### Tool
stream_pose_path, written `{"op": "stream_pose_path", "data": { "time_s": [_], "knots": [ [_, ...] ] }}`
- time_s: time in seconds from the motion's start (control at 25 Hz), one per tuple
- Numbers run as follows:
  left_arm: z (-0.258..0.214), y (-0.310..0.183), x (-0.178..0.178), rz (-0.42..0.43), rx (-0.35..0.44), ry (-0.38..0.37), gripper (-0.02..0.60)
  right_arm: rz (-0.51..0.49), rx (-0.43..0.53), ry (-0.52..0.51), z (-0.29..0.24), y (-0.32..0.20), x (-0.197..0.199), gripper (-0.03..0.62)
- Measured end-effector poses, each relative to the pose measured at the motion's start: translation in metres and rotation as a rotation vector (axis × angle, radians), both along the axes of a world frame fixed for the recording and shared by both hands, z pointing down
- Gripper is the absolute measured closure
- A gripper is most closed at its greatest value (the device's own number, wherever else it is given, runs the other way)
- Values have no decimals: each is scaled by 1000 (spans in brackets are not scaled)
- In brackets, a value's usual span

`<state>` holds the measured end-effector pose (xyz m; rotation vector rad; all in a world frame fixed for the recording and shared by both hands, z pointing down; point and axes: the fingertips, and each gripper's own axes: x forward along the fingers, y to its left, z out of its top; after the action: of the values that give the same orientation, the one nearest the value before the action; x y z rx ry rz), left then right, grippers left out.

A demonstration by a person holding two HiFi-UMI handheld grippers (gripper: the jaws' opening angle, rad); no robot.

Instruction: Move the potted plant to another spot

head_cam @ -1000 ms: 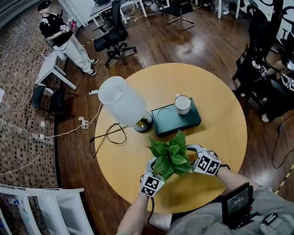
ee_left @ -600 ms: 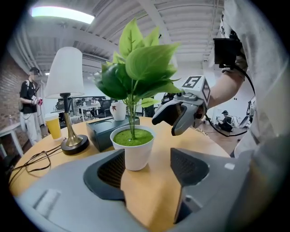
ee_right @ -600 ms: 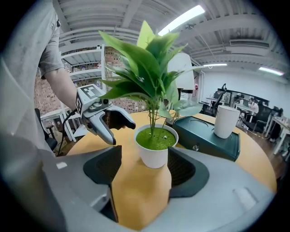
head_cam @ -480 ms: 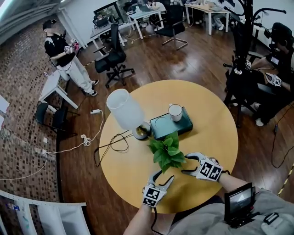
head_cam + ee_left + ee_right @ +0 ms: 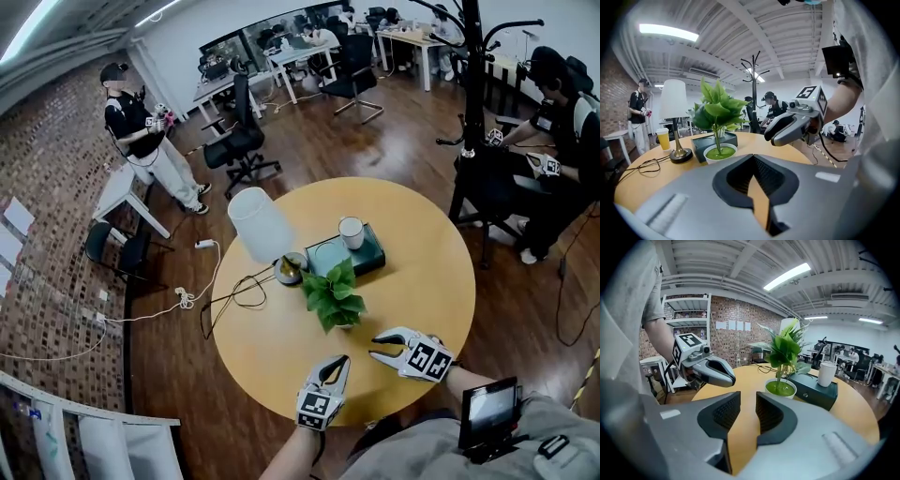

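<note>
Potted plant (image 5: pixel 333 298) stands upright on the round worktop (image 5: pixel 417 281), free of both claws. White pot sits just beside the dark green box (image 5: pixel 364 260), on the box's near side toward the person. A white cup (image 5: pixel 351 232) stands on the box. The lamp (image 5: pixel 263 226) has its base just left of the box.

Left claw (image 5: pixel 339 360): jaws pressed together, nothing between them. It sits well short of the box, on the person's side of the plant.

Right claw (image 5: pixel 375 348): jaws closing with a narrow gap left, nothing between them. It too is on the near side of the box, apart from the pot.
</note>
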<state>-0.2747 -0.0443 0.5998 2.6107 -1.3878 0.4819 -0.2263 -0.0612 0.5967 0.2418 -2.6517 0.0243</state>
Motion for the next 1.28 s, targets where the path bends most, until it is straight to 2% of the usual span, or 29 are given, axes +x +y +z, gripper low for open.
{"op": "stream_pose_path", "data": {
  "time_s": [0.2,0.68,0.96,1.28],
  "knots": [
    [1,35,25,-76,-4,10,581,6,-14,-42,-4,29,31,589],
    [4,122,89,-279,-29,112,581,-77,-40,-67,4,115,106,592],
    [-6,167,113,-283,-35,121,581,-73,-69,-67,1,158,131,592],
    [-31,216,127,-217,-14,175,581,-16,-84,-73,-17,209,135,592]
  ]
}}
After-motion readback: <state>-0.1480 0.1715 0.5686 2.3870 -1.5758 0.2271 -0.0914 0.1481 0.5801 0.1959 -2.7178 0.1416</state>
